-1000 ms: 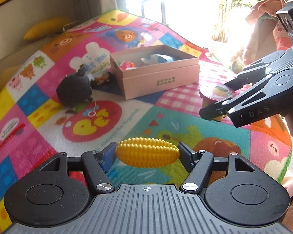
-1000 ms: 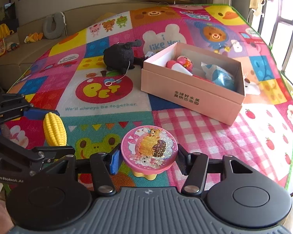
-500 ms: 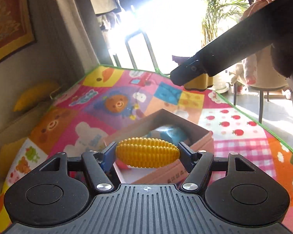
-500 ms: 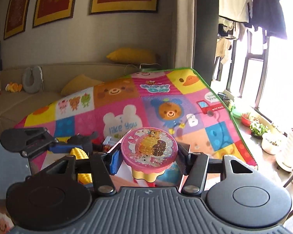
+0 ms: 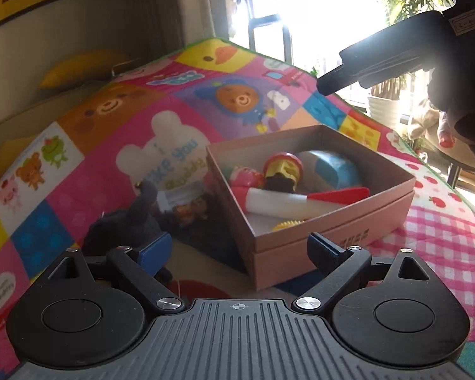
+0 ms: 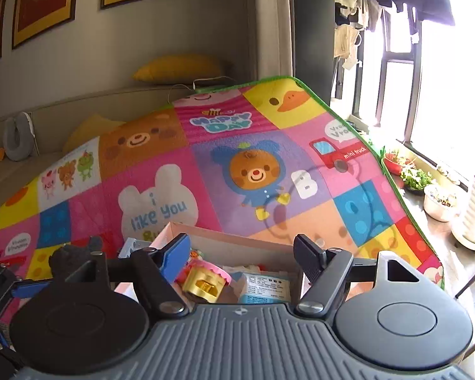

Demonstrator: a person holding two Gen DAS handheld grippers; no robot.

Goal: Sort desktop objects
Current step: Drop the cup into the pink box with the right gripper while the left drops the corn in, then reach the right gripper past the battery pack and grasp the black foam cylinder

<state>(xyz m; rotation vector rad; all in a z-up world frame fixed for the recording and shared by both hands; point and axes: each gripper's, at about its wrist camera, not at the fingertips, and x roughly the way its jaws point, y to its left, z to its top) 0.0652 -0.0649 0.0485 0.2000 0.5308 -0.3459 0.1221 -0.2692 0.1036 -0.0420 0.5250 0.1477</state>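
Note:
My left gripper [image 5: 237,250] hovers at the near corner of the pink box [image 5: 332,243]; its jaws are opening with nothing between them. Only the ridged end of the yellow toy corn [image 5: 289,224] shows, inside the box by its near wall. My right gripper [image 6: 242,255] hangs over the pink box [image 6: 234,243], jaws opening and empty. Below the right gripper, the pink-topped toy with the yellow base [image 6: 205,280] lies on its side in the box. From the left wrist view the right gripper [image 5: 380,60] is high at the upper right, above the box.
The box also holds a white and red tube [image 5: 294,202], a blue packet [image 5: 335,167] and a small pink toy [image 5: 243,177]. A black plush [image 5: 120,228] and small toys sit left of the box on the colourful play mat [image 6: 148,209]. Beyond it are a sofa and windows.
Both grippers travelled from the mat's near side to the box and let go: the corn left the left jaws, the pink-topped toy left the right jaws, and both now lie in the box.

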